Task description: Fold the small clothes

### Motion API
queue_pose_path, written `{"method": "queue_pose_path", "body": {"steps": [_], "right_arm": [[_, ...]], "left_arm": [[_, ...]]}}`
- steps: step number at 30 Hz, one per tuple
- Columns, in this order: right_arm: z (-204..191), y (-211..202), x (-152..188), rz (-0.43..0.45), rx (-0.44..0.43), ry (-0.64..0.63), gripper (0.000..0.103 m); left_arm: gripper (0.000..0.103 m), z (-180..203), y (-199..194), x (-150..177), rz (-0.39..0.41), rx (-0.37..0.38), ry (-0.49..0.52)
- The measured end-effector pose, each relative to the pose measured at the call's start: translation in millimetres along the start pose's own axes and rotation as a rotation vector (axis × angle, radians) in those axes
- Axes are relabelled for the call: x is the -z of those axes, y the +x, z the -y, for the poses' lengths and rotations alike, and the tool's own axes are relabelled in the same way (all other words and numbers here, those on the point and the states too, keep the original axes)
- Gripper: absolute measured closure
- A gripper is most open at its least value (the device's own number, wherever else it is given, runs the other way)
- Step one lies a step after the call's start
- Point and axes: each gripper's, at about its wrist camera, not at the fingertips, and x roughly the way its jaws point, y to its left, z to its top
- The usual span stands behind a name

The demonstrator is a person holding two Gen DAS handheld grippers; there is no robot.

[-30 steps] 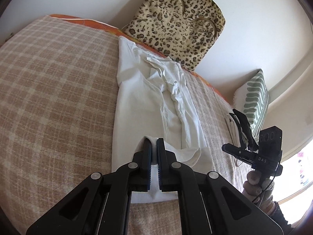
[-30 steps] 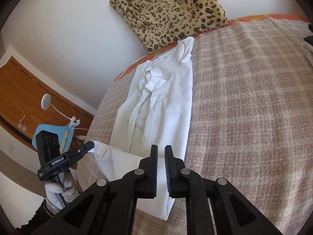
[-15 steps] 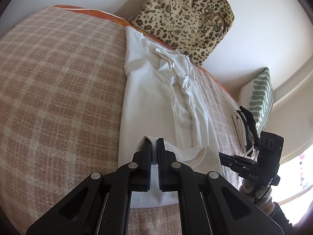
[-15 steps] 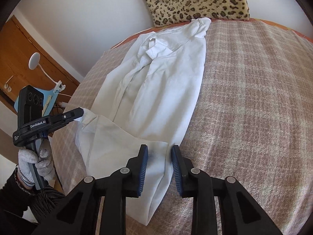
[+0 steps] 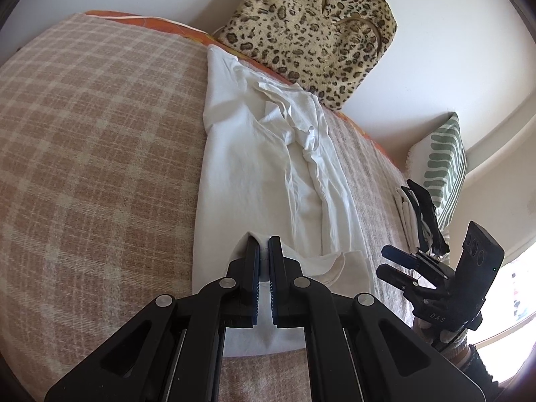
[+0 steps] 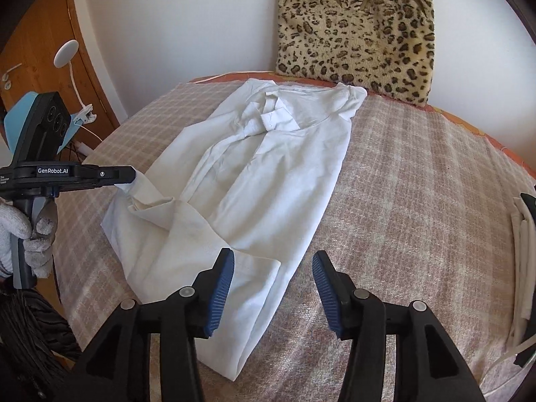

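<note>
Our left gripper point(image 5: 264, 246) clamps a fold of the white cotton shirt point(image 6: 254, 181); our right gripper point(image 6: 272, 269) is opening, its jaws empty above the plaid bedspread point(image 6: 418, 207)

The right gripper point(image 6: 271, 281) has let go of the white shirt point(image 6: 254, 181), its jaws opening with nothing clamped between them, and the released hem corner now lies on the checked blanket point(image 6: 418, 207).
</note>
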Motion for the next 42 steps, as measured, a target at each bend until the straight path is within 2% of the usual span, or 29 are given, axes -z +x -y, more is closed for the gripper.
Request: {"method": "queue_pose_path", "body": {"steps": [3, 7, 11, 14, 16, 17, 21, 23, 25, 27, 32, 37, 39, 40, 42], "right_arm": [[-0.1, 11.0, -2.9, -0.018, -0.010, -0.017, 0.056], [9.1, 31.0, -3.0, -0.070, -0.028, 0.024, 0.067], [11.2, 26.7, -0.1, -0.067, -0.041, 0.024, 0.078], [0.1, 22.4, 2.2, -0.065, 0.002, -0.050, 0.077], [-13.7, 19.4, 4.4, -0.046, 0.065, -0.134, 0.068], [-18.3, 19.2, 5.0, -0.043, 0.077, -0.159, 0.069], [-22.0, 22.6, 5.3, -0.061, 0.048, -0.169, 0.074], [-19.1, 21.3, 4.2, -0.062, 0.030, -0.145, 0.081], [-15.5, 19.6, 3.5, -0.057, 0.026, -0.119, 0.095], [-11.2, 15.9, 2.6, -0.046, 0.006, -0.090, 0.100], [3.0, 0.1, -11.0, 0.027, -0.030, -0.003, 0.101], [13.5, 5.7, -29.6, 0.068, 0.031, 0.015, 0.101], [15.4, 15.7, -34.2, 0.055, 0.041, 0.011, 0.101], [15.1, 20.0, -35.2, 0.045, 0.043, 0.004, 0.101], [12.9, 25.8, -34.6, 0.027, 0.051, -0.012, 0.101]], "left_arm": [[0.099, -0.2, 0.6, -0.5, -0.001, -0.004, 0.003], [0.099, -2.0, -0.5, -0.3, 0.000, -0.007, 0.000], [0.099, -4.9, -0.5, 0.1, -0.004, -0.004, -0.006], [0.099, -4.4, 0.2, 0.0, -0.007, -0.003, -0.005], [0.099, -3.7, 0.7, -0.1, -0.006, -0.004, -0.005], [0.099, -3.7, 0.8, -0.1, -0.007, -0.004, -0.005], [0.099, -3.6, 1.0, 0.4, -0.006, -0.007, -0.005], [0.099, -3.7, 0.5, 0.6, -0.005, -0.008, -0.005], [0.099, -4.2, -0.3, 1.1, -0.004, -0.005, -0.008], [0.099, -4.1, -1.9, 0.9, -0.004, 0.002, -0.011], [0.099, -7.3, -2.7, -5.3, -0.003, 0.004, -0.030], [0.099, -13.5, 6.7, -14.2, -0.013, -0.002, -0.079], [0.094, -17.0, 10.4, -19.7, -0.045, -0.026, -0.117], [0.088, -19.4, 10.7, -22.4, -0.058, -0.032, -0.136], [0.085, -22.3, 4.6, -26.9, -0.045, -0.040, -0.148]]}}
